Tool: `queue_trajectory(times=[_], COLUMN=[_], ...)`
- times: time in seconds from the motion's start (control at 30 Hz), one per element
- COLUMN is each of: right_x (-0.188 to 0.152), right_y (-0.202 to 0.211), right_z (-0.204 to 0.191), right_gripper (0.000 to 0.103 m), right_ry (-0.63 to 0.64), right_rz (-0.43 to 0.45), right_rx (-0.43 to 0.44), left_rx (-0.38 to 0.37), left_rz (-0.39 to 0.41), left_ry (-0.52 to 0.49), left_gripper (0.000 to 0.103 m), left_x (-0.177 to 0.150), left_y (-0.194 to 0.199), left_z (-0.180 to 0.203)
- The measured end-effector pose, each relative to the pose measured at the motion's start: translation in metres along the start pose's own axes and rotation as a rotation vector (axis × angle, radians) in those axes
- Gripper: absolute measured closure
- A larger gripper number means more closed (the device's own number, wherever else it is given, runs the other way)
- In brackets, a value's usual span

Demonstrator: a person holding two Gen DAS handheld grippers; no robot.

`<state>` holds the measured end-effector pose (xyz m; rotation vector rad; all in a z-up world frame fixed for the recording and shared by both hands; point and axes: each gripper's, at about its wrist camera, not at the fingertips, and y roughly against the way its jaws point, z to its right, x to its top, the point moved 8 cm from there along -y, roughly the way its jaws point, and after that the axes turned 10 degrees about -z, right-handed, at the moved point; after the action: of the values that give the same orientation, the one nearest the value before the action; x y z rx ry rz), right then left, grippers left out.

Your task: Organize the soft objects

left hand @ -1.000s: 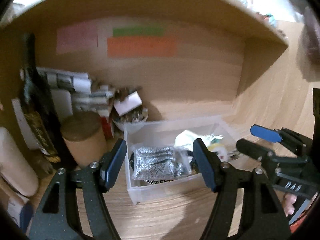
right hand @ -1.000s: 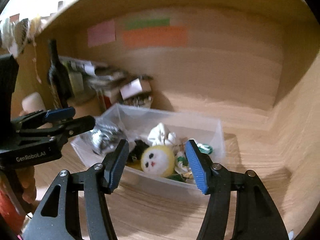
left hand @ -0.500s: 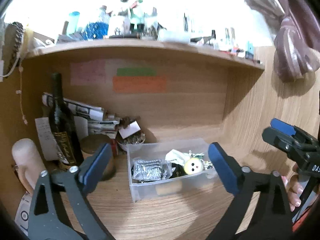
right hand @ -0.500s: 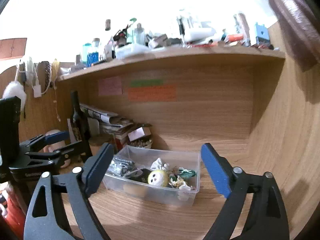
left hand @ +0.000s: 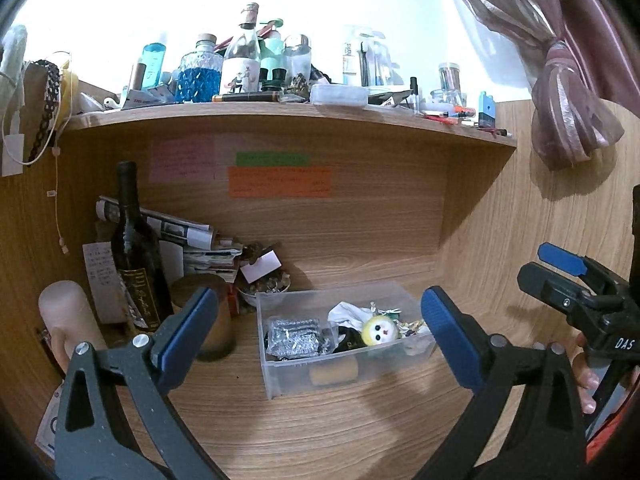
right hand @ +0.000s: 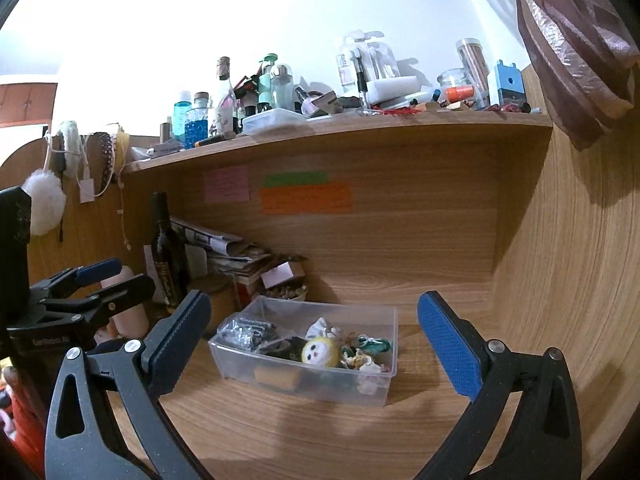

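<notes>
A clear plastic bin (left hand: 280, 380) (right hand: 384, 390) sits on the wooden desk under a shelf. It holds a yellow plush ball with a face (left hand: 379, 330) (right hand: 319, 353), a silver foil-like bag (left hand: 294, 336) (right hand: 248, 330), a white soft item (left hand: 346, 312) (right hand: 322, 327) and small trinkets. My left gripper (left hand: 320, 332) is open and empty, held back in front of the bin. My right gripper (right hand: 316, 344) is open and empty, also back from the bin. Each gripper shows at the edge of the other's view.
A dark wine bottle (left hand: 134, 256) (right hand: 166, 252), a brown cylinder tin (left hand: 200, 320), stacked papers (left hand: 192, 240) and a small bowl (left hand: 264, 288) crowd the desk's left back. The shelf above (left hand: 280, 116) carries several bottles. A curtain (left hand: 560, 100) hangs at right.
Both grippers have pulled back and up from the bin and opened wider. The bin now looks small and the upper shelf has come into view.
</notes>
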<state>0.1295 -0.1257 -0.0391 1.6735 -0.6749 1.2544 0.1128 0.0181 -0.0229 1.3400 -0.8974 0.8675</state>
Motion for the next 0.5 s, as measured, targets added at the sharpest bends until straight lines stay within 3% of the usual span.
queue_trajectory(times=[0.5], right_x=[0.0003], right_y=[0.0009], right_z=[-0.0048], right_gripper=[0.000], right_ry=[0.011], right_rz=[0.002], right_rx=[0.004], left_rx=[0.024], left_rz=[0.016], left_ry=[-0.013], left_gripper=[0.000], left_x=[-0.0001], left_y=[0.0018], left_z=[0.0051])
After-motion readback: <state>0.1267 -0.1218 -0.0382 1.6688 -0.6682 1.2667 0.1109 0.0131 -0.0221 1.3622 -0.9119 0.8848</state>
